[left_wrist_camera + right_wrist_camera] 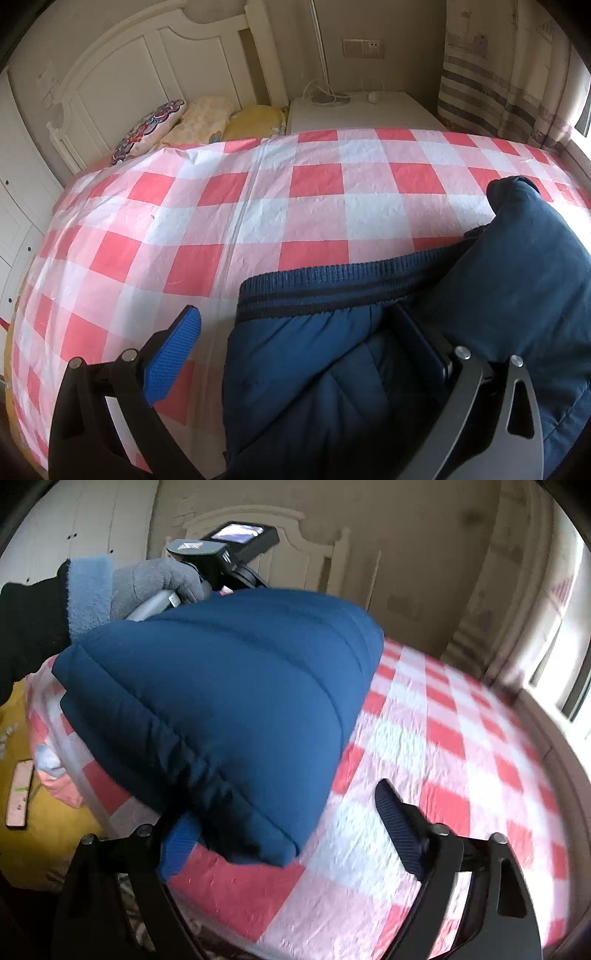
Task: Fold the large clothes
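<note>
The right gripper (288, 834) stood spread at the near edge of the bed (424, 746), a corner of the padded blue jacket (229, 686) between its fingers; I couldn't tell if the pads pressed it. The left gripper (303, 354) gaped wide, its right finger buried in the jacket's folds by the ribbed hem (332, 288). The jacket lay bunched on the bed's checked sheet. A gloved hand (155, 587) held that gripper beyond the jacket. Farther off, pillows (199, 118) rested against the bed's white headboard (147, 66)
</note>
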{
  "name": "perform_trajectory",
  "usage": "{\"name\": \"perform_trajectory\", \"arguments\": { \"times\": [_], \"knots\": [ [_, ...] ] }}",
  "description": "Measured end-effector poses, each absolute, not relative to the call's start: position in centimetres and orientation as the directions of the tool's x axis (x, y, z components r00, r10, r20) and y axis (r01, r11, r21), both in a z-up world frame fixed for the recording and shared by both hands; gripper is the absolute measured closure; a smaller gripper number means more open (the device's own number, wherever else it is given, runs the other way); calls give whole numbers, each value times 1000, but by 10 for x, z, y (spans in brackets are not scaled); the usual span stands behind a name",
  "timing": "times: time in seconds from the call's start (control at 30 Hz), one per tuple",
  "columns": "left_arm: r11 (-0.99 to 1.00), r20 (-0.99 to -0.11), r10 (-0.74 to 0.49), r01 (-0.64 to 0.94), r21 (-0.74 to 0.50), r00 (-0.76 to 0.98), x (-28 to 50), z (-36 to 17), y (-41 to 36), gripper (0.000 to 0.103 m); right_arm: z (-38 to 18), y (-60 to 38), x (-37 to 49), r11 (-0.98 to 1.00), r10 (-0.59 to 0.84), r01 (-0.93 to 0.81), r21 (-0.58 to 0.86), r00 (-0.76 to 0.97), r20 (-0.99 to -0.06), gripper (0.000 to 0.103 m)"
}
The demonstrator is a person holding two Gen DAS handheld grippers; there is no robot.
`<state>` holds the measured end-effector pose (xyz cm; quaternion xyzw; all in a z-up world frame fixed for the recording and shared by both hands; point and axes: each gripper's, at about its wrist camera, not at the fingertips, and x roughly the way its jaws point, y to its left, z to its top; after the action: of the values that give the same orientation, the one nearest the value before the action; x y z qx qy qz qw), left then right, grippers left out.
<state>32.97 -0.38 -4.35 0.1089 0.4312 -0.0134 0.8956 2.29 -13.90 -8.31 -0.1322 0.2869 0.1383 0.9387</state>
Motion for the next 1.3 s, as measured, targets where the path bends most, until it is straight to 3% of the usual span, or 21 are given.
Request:
{"name": "perform_trajectory", "arguments": {
  "times": [0.07,0.23,0.37,0.53,0.7,0.77,0.9,0.93,1.0,1.03,1.07,1.2,1.3],
  "knots": [
    [975,-768,80,111,194,636,329,-44,-3,2,-68,-129,13,920,178,-326,-218,842,-509,59],
    [990,-796,-4,114,81,605,335,-50,18,2,-45,-115,-4,903,168,-297,-310,909,-382,63],
    [992,-794,-16,111,66,608,334,-51,19,2,-66,-125,2,902,145,-301,-310,886,-440,63],
    [983,-761,48,105,151,647,324,-43,5,2,-89,-134,11,920,134,-307,-244,831,-540,60],
    [965,-665,124,66,254,736,291,-3,7,2,-82,-145,16,929,114,-289,-232,819,-563,54],
    [967,-609,114,53,249,785,268,18,14,2,-82,-153,25,948,111,-260,-185,812,-573,35],
    [977,-608,22,112,182,794,228,39,23,2,-89,-153,38,961,131,-246,-126,806,-578,30],
    [975,-634,6,135,174,773,222,33,22,2,-91,-152,39,960,135,-251,-127,808,-573,30],
    [967,-696,23,161,198,718,214,7,16,2,-90,-150,37,950,166,-285,-126,805,-569,41],
    [961,-712,49,162,225,700,209,-9,14,2,-90,-149,36,945,174,-299,-135,805,-567,51],
    [966,-692,59,133,221,719,201,-17,18,2,-89,-145,33,936,168,-309,-167,812,-559,54],
    [992,-703,37,60,112,711,177,-24,44,2,-79,-148,27,938,189,-314,-145,817,-545,58],
    [995,-682,57,15,100,729,163,-32,55,2,-84,-148,29,935,192,-324,-147,808,-557,58]
  ]
}}
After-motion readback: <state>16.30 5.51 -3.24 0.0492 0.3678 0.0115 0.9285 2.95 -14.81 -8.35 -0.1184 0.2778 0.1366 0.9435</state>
